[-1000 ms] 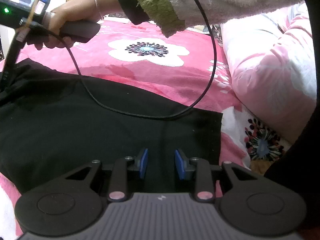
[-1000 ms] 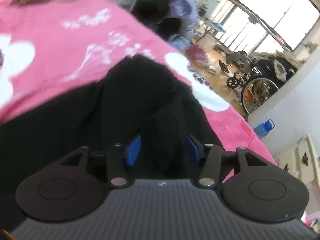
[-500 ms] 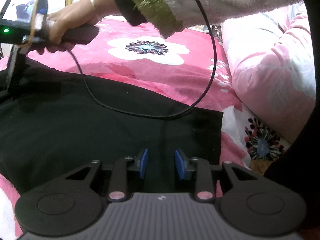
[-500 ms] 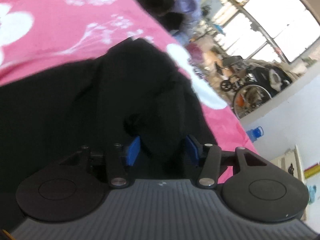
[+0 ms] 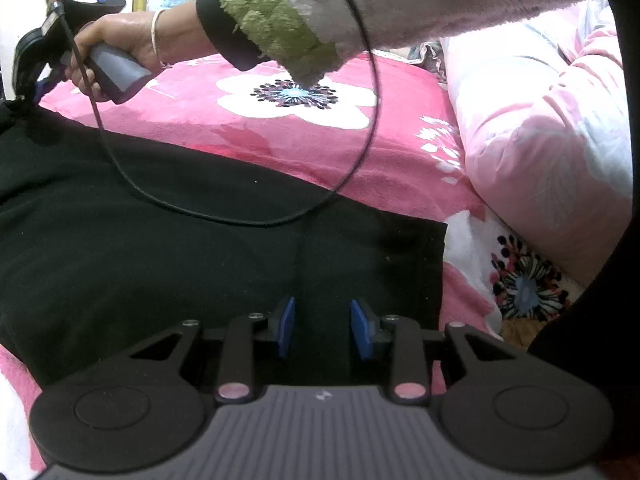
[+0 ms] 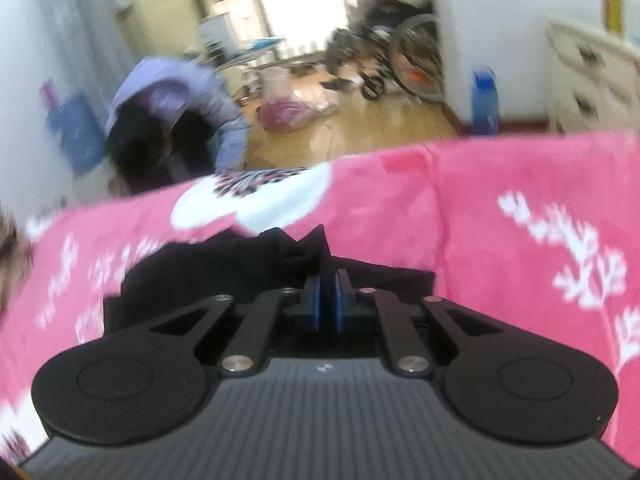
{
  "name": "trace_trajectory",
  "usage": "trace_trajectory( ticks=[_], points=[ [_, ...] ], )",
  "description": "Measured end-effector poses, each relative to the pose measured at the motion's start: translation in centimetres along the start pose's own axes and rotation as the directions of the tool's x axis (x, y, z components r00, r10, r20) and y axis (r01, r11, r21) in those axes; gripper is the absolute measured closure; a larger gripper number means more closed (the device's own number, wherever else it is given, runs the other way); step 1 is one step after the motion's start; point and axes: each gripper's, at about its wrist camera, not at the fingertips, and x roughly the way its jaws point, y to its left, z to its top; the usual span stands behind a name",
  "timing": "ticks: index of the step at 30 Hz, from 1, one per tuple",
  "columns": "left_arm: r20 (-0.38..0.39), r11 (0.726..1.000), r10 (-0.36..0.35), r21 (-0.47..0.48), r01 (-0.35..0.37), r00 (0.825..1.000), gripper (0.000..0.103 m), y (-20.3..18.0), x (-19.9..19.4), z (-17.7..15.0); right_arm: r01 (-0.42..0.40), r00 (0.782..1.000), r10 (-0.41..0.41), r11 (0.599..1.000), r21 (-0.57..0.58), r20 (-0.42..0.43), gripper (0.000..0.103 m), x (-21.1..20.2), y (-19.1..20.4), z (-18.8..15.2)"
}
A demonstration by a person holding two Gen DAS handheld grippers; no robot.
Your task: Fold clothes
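Left hand-held gripper (image 5: 322, 328) rests low over the black garment (image 5: 180, 240), blue pads apart, released. Right hand-held gripper (image 6: 329, 300), held in the person's hand (image 5: 116, 48), is clenched on a bunched garment edge. Garment lies flat on the pink bed (image 5: 280, 136), long axis running leftward from the left hand-held gripper.

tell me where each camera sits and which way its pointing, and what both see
Left wrist: rides the left gripper, jaws open, low over the black garment, facing across the pink floral blanket toward the right hand and fuzzy sleeve.
Right wrist: rides the right gripper, shut on a pinch of the black garment, facing past the bed edge into a blurred room.
Shared: the garment and the blanket.
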Motion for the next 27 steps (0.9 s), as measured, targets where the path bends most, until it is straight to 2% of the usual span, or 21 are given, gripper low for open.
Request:
trace_trajectory(
  ticks=[5,12,15,19,21,24,25,27],
  points=[
    [-0.003,1.0,-0.003,-0.006,0.003,1.0,0.071,0.0,0.0,0.1,0.007,1.0,-0.006,0.993,0.114,-0.01,0.098,1.0,-2.1,0.6],
    [-0.008,1.0,-0.002,-0.005,0.002,1.0,0.071,-0.1,0.0,0.1,0.036,0.999,-0.033,0.98,0.195,-0.018,0.098,1.6,-4.7,0.7],
    [-0.009,1.0,-0.001,-0.004,0.001,1.0,0.071,-0.1,0.0,0.1,0.057,0.998,-0.054,0.98,0.192,-0.02,0.098,2.0,-5.2,0.7],
    [-0.01,1.0,0.003,0.002,-0.003,1.0,0.07,-0.2,0.1,0.1,0.022,0.999,-0.011,0.967,0.254,-0.045,0.089,2.9,-6.5,0.6],
    [-0.01,1.0,0.004,0.004,-0.004,1.0,0.07,-0.2,0.1,0.0,-0.009,1.0,0.011,0.945,0.326,-0.006,0.074,2.2,-7.7,0.8],
    [-0.009,1.0,0.004,0.003,-0.004,1.0,0.07,-0.2,0.2,0.0,-0.037,0.996,0.001,0.903,0.428,0.085,0.072,0.1,-9.8,1.0],
    [-0.009,1.0,0.004,0.004,-0.004,1.0,0.07,-0.3,0.2,0.0,-0.036,0.995,-0.006,0.902,0.43,0.095,0.072,-0.8,-10.2,1.1],
    [-0.009,1.0,0.003,0.005,-0.003,1.0,0.07,-0.2,0.2,0.0,-0.061,0.996,0.034,0.924,0.378,0.078,0.071,-2.0,-9.9,1.3]
  ],
)
